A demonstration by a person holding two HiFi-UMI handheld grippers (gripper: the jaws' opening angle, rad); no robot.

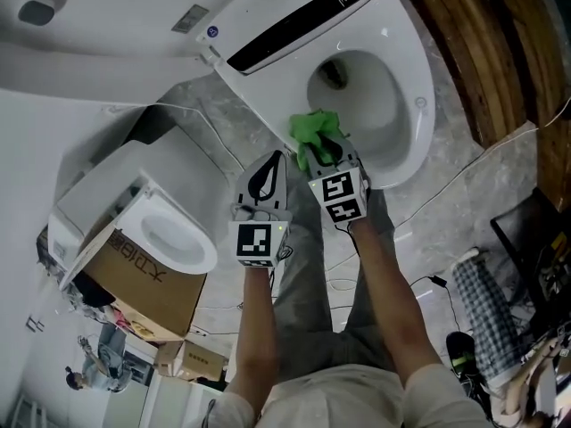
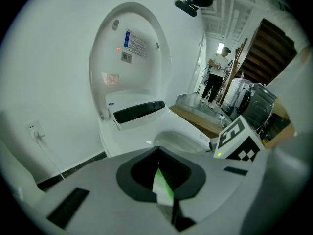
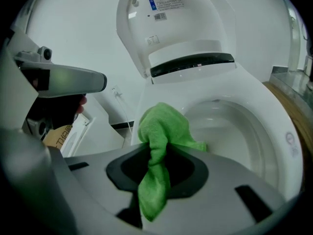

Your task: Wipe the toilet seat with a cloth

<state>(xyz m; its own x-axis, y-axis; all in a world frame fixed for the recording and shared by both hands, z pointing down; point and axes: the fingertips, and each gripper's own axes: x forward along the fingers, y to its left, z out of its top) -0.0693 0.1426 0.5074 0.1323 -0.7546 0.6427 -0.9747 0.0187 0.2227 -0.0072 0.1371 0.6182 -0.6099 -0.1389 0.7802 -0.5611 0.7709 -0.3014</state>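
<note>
Fingers of the right gripper clamp a crumpled green microfibre cloth at the white oval toilet seat's near rim. The left gripper, closed and empty, hangs farther back.

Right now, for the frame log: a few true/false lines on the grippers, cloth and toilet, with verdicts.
1. The right gripper is shut on the green cloth. True.
2. The toilet lid is down over the bowl. False: it stands raised, and the toilet seat and bowl are exposed.
3. The left gripper holds the cloth. False: its jaws are together with no cloth in them; the cloth is in the right gripper.
4. A second toilet sits in a cardboard box off to the left. True.
5. The cloth is down in the bowl water. False: it is up at the near rim of the seat.
</note>
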